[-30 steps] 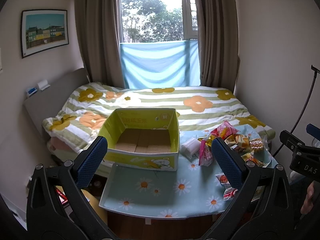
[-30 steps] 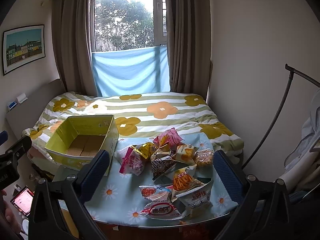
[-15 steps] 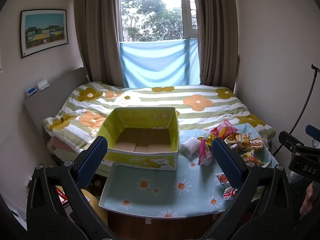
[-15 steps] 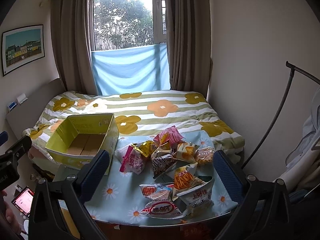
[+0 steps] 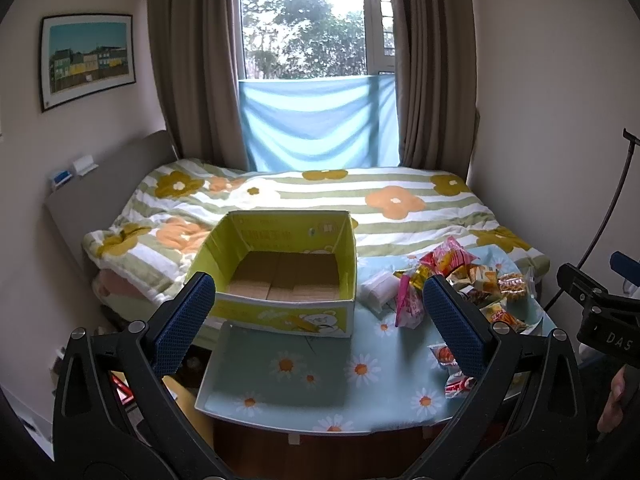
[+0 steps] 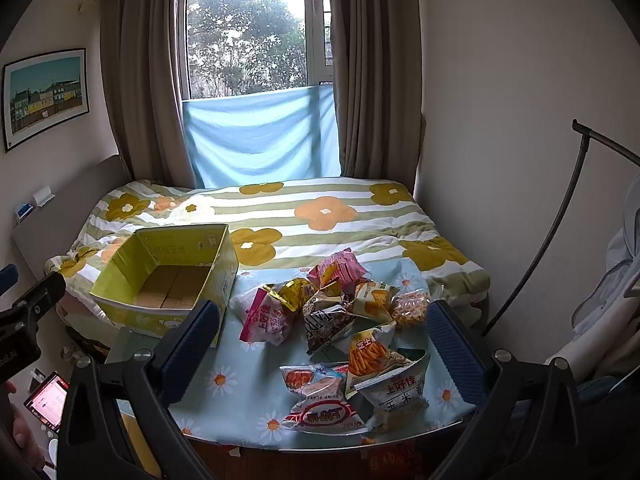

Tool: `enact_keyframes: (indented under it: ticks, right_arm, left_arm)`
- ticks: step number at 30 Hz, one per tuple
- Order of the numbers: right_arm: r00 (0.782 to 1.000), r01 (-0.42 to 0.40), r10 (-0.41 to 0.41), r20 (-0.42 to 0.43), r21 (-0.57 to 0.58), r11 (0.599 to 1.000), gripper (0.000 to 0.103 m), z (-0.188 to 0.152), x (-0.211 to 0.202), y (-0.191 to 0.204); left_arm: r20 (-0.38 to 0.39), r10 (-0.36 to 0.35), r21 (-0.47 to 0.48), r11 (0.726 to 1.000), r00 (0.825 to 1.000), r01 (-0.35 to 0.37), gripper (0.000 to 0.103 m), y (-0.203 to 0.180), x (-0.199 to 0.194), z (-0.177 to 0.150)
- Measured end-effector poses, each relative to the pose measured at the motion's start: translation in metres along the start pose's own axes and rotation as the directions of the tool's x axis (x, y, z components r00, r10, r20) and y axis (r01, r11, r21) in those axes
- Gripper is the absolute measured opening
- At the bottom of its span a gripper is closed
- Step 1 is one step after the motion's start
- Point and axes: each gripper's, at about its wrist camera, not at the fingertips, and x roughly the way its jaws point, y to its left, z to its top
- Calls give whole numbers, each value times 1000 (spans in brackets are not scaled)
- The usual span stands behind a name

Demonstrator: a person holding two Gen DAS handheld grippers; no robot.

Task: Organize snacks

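Both grippers hang above the near edge of the table [image 5: 304,396], jaws spread wide, nothing between the pads. Left gripper [image 5: 320,320]: daisy-print cloth directly beneath the gap; just beyond the fingertips, the yellow-green cardboard box [image 5: 280,272], open-topped, only its brown floor flaps showing inside. Past the right finger, a pink packet [image 5: 408,304] and a white packet [image 5: 376,290] beside the box. Right gripper [image 6: 322,334]: between its fingers lies the snack pile [image 6: 340,320]. Nearest, a red-and-white shrimp-flake bag [image 6: 326,416] and a corn-snack bag [image 6: 396,394]; further on, an orange-stick bag [image 6: 368,354], a dark packet [image 6: 326,324], a pink bag [image 6: 266,318]. The box sits beyond the left finger. Behind the table, a bed [image 6: 280,216] with a floral striped quilt, then a curtained window [image 6: 248,40].
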Motion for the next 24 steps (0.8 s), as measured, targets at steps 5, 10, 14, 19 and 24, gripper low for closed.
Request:
enact_keyframes:
  ticks: [5, 10, 14, 19, 24]
  right_arm:
    - [1000, -1, 1, -3, 0, 1000, 103, -1, 1, 0]
    - [1000, -4, 4, -5, 1, 1000, 103, -2, 0, 1]
    - [1000, -1, 1, -9, 2, 1000, 103, -2, 0, 0]
    - [999, 19, -18, -38, 20, 1000, 103, -5, 2, -10]
    - [996, 42, -37, -85, 65, 997, 103, -17, 8, -29]
  left_arm:
    - [-2, 0, 2, 1000, 1000, 0, 103, 0, 0, 1]
    - [-5, 1, 0, 1000, 1000, -1, 103, -1, 0, 0]
    - [-15, -4, -2, 1000, 1000, 4, 103, 0, 1, 0]
    - [-57, -32, 13, 999, 998, 33, 103, -3, 12, -1]
    - [-121, -101, 29, 994, 988, 105, 103, -11, 35, -10]
